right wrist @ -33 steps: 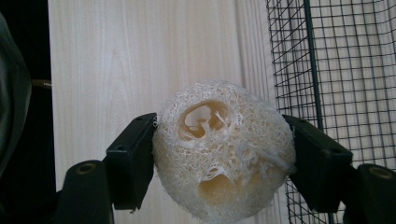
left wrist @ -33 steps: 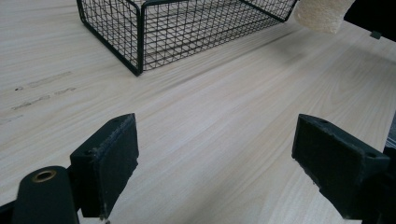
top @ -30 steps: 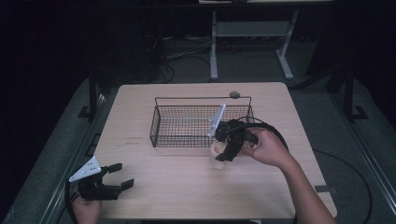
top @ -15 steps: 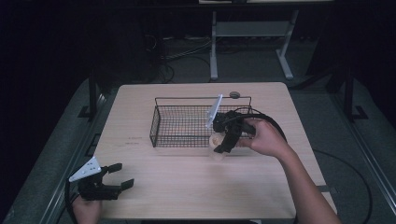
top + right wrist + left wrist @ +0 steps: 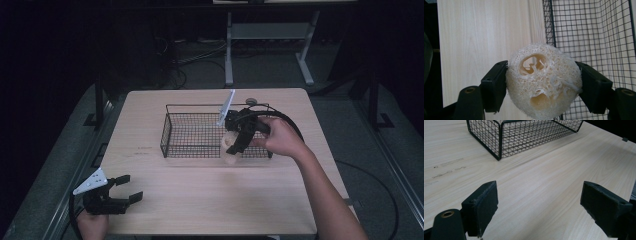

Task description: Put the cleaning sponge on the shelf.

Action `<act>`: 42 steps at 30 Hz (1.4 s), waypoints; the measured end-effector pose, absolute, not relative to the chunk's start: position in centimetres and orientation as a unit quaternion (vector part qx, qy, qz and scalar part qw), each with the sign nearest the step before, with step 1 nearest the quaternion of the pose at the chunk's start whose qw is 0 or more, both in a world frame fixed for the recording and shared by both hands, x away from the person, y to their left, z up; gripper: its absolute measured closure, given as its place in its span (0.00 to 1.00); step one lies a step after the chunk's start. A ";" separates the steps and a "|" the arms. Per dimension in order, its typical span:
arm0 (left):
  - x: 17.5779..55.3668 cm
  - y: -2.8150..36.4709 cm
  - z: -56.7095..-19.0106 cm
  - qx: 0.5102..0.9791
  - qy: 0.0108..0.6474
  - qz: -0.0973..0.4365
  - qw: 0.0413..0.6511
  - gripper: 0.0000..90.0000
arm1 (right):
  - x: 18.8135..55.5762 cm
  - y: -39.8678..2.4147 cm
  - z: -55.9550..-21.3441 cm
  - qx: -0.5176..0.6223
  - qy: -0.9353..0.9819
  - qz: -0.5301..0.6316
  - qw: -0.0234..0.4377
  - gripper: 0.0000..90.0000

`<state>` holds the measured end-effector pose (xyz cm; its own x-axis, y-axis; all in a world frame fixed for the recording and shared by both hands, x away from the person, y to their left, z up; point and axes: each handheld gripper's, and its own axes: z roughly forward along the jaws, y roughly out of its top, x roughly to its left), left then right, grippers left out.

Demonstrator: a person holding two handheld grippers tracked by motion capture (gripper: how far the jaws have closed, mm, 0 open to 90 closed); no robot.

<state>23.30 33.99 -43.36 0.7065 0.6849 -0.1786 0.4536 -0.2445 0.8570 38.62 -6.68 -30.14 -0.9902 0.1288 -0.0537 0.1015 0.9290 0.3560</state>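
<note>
Right gripper (image 5: 233, 148): held in the person's right hand (image 5: 280, 138), with its jaws closed partway on a loofah sponge (image 5: 544, 80), one black pad pressed against each flank of it.

Loofah sponge: pale cream, fibrous and roundish, with hollow chambers showing on the face that looks back between the jaws. It bulges out past the pads above and below. In the high view the sponge (image 5: 230, 150) hangs at the jaw tips, right at the near wall of the wire basket (image 5: 170, 131).

Beyond the right jaws: the basket's black mesh (image 5: 594, 32) lies behind the sponge on one side and bare light wood tabletop (image 5: 486, 32) on the other. The vertical corner wire of the basket runs just behind the sponge's middle. Whether the sponge is over the basket's inside or just outside its wall, I cannot tell.

Left gripper (image 5: 125, 190): held in the person's left hand (image 5: 92, 226) low over the near left part of the table (image 5: 200, 200). Its jaws are spread wide with nothing between them.

Between the left jaws: in the left gripper view, only wood grain lies between the two black pads (image 5: 484, 207).

Ahead of the left jaws: a corner of the wire basket (image 5: 499, 142) stands well beyond the tips, nearer the left pad's side. Faint dark scuffs mark the wood beside it.
</note>
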 end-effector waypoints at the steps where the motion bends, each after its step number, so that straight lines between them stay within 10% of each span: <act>1: 23.3 34.0 -43.4 0.780 0.365 0.117 0.495 0.15 | 38.7 -6.6 -30.1 0.059 0.981 0.178 0.039 0.33; 42: 23.4 34.0 -43.4 0.779 0.363 0.115 0.497 0.15 | 44.1 -5.1 -26.9 0.081 0.983 0.158 0.054 0.33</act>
